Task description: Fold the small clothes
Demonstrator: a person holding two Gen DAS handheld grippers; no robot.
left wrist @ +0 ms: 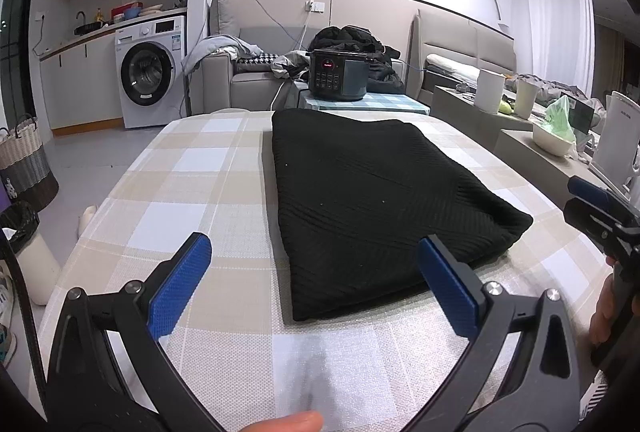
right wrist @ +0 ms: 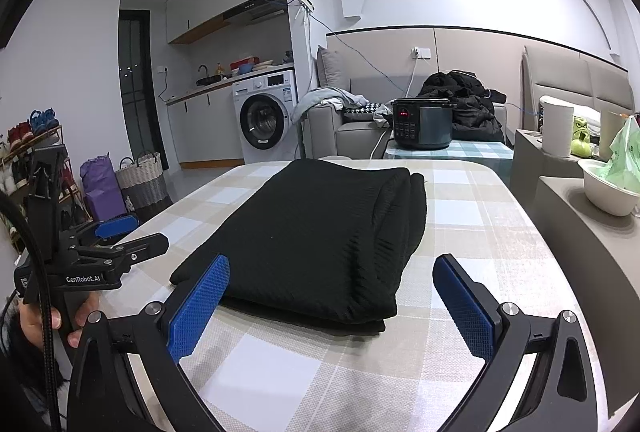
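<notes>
1. A folded black sweater [left wrist: 376, 204] lies flat on the checked tablecloth [left wrist: 180, 192].
2. Left gripper [left wrist: 316, 272] is spread wide and empty, the sweater at its 12 o'clock.
3. Right gripper [right wrist: 332, 292] is likewise spread, holding nothing, just short of the sweater's near edge.

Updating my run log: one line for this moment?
black garment: folded, on table | left claw: open, empty | right claw: open, empty

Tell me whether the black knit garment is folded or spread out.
Folded: the black knit garment lies as a compact rectangle, stacked layers showing along its right edge.
</notes>
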